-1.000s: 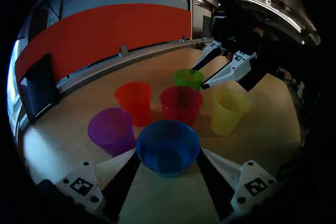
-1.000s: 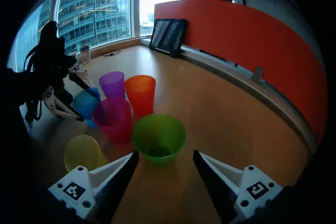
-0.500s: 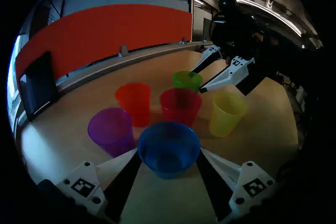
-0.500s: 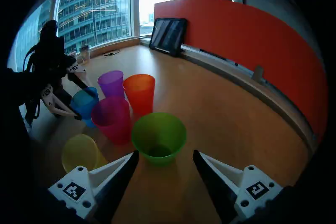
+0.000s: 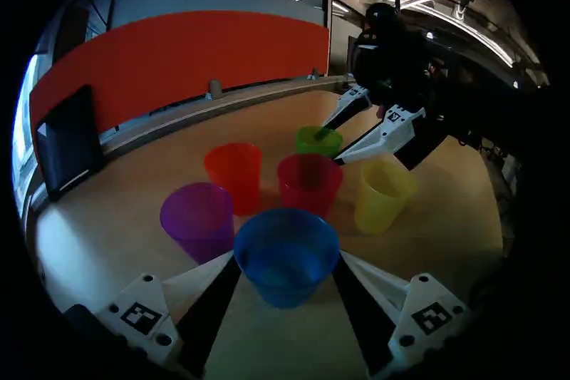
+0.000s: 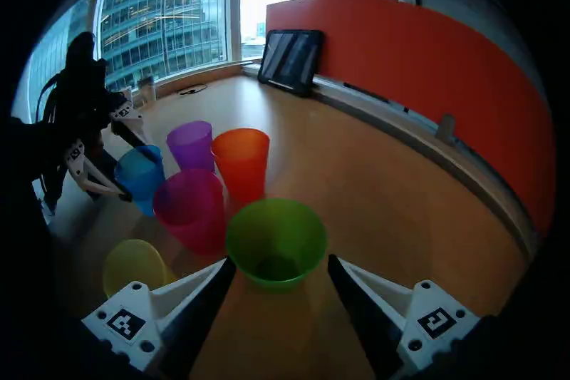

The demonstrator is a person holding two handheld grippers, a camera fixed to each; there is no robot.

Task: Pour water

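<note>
Closer than a moment ago, the translucent green plastic cup now sits between the spread fingers of my right tongs, its rim against both; I cannot tell whether they press it. My left tongs pinch the translucent blue plastic cup, which holds water. Between them on the pale wooden table stand a red cup, an orange cup, a purple cup and a yellow cup, all translucent plastic.

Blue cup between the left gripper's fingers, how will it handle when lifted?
The blue cup looks like thin translucent plastic, so it's probably light and may flex when squeezed. Its smooth walls taper downward, so it could slip in the left gripper. Open-topped, its contents would likely spill if tilted.
</note>
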